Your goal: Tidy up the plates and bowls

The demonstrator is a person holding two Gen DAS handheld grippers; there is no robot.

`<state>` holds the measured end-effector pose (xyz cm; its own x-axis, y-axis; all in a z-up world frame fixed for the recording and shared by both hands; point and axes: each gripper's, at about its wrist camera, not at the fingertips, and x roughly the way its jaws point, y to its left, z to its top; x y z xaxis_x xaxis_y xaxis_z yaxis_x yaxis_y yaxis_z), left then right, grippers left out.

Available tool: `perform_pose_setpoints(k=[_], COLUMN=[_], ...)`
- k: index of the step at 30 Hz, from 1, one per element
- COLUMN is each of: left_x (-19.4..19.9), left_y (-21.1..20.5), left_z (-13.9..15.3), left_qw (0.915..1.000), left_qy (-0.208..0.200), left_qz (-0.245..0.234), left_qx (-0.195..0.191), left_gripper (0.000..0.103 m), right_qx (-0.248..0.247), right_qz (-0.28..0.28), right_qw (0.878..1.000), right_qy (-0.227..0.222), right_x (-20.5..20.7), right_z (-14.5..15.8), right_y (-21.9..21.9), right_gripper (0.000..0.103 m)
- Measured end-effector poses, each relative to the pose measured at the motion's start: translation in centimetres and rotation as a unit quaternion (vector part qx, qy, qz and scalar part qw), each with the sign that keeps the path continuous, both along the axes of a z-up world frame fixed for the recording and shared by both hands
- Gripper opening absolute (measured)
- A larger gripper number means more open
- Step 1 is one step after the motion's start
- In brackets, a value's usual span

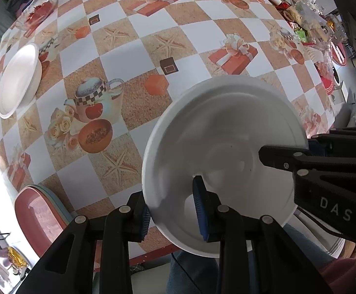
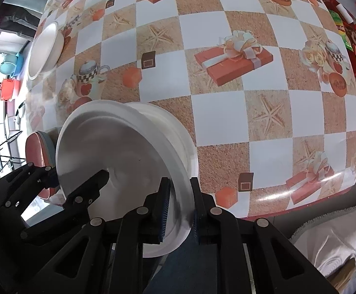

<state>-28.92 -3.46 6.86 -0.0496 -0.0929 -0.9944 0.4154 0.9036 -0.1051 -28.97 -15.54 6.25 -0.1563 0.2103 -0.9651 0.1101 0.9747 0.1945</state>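
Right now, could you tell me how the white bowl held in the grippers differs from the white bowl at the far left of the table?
The held white bowl is gripped at its rim by both the left gripper and the right gripper; the far white bowl is untouched. The held white bowl has more bowls nested beneath it, while the far white bowl appears single. Both are plain white, round and empty.

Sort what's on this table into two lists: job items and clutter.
Job items: white bowl shut in both the left claw and right claw; second white bowl; pink plate stack.
Clutter: glass dish; snack packets; folded towel.
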Motion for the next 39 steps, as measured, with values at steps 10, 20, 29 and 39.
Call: perform_pose_setpoints(k=[10,20,29,39], left_x=[0.2,2.0,4.6,8.6], left_y=[1.5,6.7,12.3,18.0], left_z=[0.4,1.2,2.3,3.1], left_qw=[0.9993,0.9926,0.976,0.9523], left_qy=[-0.018,-0.03,-0.046,-0.072], left_qz=[0.029,0.117,0.213,0.295], left_qx=[-0.012,-0.004,0.007,0.027], left_gripper=[0.075,0.079,0.079,0.08], right_qx=[0.001,-0.045,-0.069,-0.063], right_qz=[-0.015,-0.018,0.04,0.12], right_qw=[1.0,0.999,0.995,0.985], right_qy=[0.011,-0.013,-0.061,-0.103], right_x=[-0.1,3.2,9.4,16.3], right_z=[-0.8,0.7,3.0,3.8], right_y=[-1.1,-4.2,-3.2,1.9], right_gripper=[0.066,0.082,0.082,0.103])
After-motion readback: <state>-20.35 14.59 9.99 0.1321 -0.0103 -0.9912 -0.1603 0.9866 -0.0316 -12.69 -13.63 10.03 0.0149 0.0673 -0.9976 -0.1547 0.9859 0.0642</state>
